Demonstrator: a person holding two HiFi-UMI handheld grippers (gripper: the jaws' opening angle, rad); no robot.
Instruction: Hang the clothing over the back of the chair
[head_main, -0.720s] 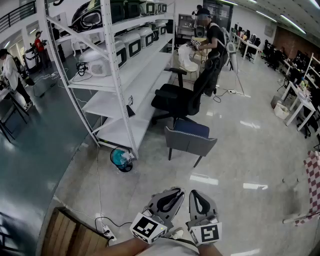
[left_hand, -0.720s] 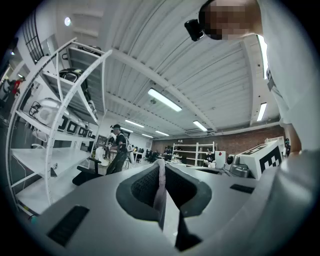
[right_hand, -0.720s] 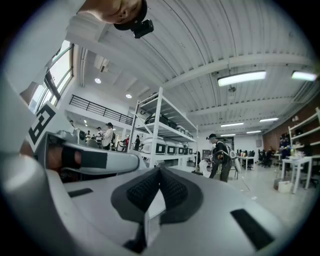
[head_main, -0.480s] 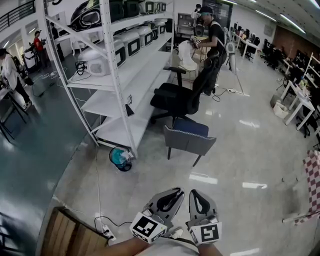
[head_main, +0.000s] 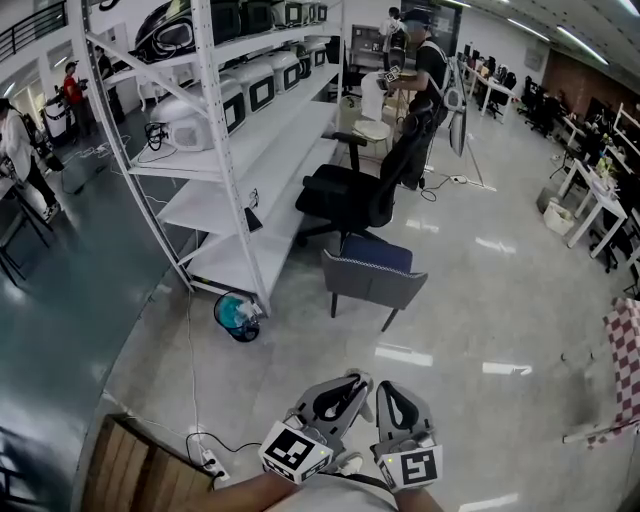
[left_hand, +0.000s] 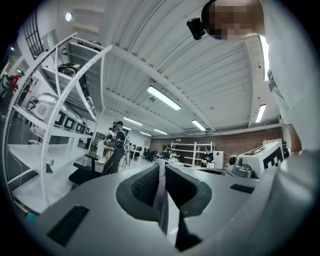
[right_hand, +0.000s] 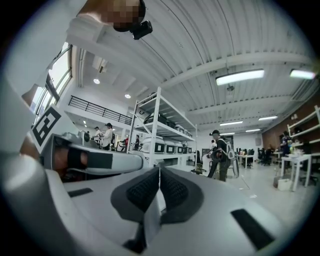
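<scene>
A grey armchair with a blue seat (head_main: 372, 275) stands on the pale floor ahead, and a black office chair (head_main: 350, 195) is behind it beside the shelving. I see no clothing near my grippers. My left gripper (head_main: 352, 380) and right gripper (head_main: 388, 390) are side by side at the bottom of the head view, close to my body and far from both chairs. In the left gripper view the left gripper (left_hand: 161, 170) has its pads together with nothing between them. The right gripper (right_hand: 159, 174) looks the same in its own view.
A tall white shelving rack (head_main: 230, 150) with appliances runs along the left. A teal object (head_main: 238, 315) lies at its foot, a power strip with cable (head_main: 210, 462) near a wooden piece (head_main: 130, 470). A far person (head_main: 428, 70) handles something white. Red-checked cloth (head_main: 626, 365) hangs at the right edge.
The view has shifted slightly, so the chairs sit a little further left. The far person has raised the white thing. My grippers stay where they were.
</scene>
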